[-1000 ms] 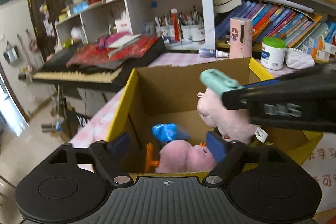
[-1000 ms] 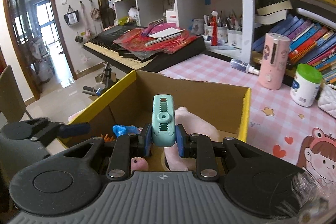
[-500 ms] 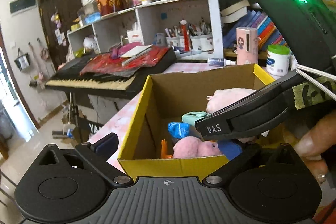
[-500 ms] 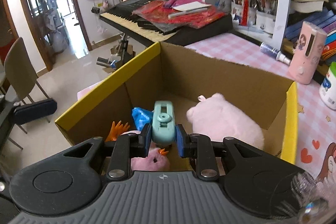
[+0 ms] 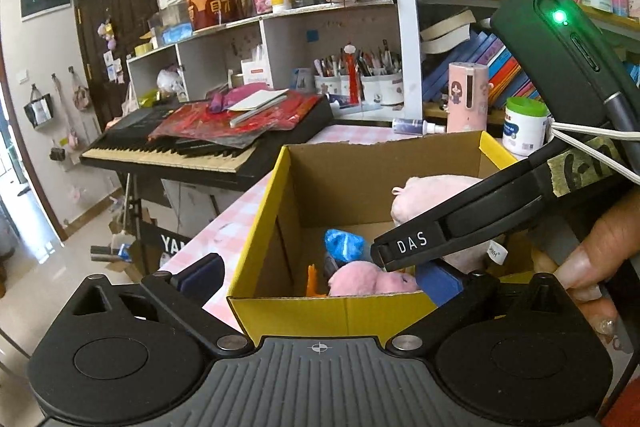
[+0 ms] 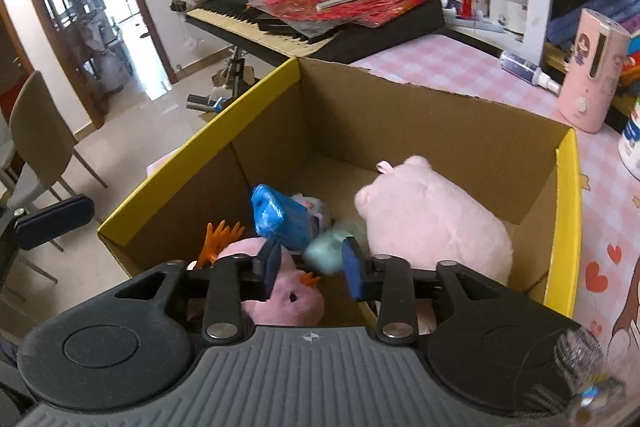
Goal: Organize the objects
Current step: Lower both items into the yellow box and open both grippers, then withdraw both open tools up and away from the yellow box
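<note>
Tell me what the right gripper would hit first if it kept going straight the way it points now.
Probably the blurred teal toy just beyond the open right gripper, apparently just released and dropping. Behind it lie the blue toy and the big pink plush inside the cardboard box. Depth is unclear.

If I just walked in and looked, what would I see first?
Probably the big pink plush pig on the right side inside the yellow-edged cardboard box. Next, the shiny blue toy left of it, and the right gripper open just above a blurry mint-green thing.

black claw (image 6: 310,263) bodies, blue pads (image 6: 354,267), silver screws.
</note>
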Demonstrator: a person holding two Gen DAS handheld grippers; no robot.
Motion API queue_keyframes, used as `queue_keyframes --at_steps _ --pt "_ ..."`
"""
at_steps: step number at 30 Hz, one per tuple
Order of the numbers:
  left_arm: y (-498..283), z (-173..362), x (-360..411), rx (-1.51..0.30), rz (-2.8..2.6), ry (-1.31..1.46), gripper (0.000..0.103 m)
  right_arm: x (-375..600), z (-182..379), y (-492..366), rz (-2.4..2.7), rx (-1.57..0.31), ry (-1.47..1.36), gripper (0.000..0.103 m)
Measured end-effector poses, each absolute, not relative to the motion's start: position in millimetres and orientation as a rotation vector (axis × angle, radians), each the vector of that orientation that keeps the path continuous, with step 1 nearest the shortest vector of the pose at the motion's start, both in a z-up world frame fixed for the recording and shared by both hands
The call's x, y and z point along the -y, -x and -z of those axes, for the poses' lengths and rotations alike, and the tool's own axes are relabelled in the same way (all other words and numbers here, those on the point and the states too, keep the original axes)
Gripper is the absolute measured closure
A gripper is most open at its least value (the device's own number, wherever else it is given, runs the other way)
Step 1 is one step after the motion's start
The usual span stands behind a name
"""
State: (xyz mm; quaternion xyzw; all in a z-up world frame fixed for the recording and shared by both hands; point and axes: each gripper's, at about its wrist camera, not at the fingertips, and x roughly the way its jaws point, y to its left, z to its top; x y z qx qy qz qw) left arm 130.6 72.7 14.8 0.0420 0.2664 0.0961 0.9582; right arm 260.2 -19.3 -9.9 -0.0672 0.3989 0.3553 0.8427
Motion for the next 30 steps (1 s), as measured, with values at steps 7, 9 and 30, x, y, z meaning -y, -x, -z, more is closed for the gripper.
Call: queue_keyframes --at_steps 7,9,30 --pt "-125.7 -18.5 -73.3 -0.519 -0.159 -0.080 0.000 25.9 -2.3 -244.4 -0.723 -0.786 0.114 0.061" --pt "-122.9 -19.9 -73.9 -0.511 -0.143 -0.075 0.000 29.3 -8.5 -237.1 -0.707 -0.752 0.107 0.058" --pt "-60.9 -23.0 -88.5 -0.482 -0.026 -0.013 0.000 77.2 -38.3 -121.6 -0.277 -0.502 0.034 0.029"
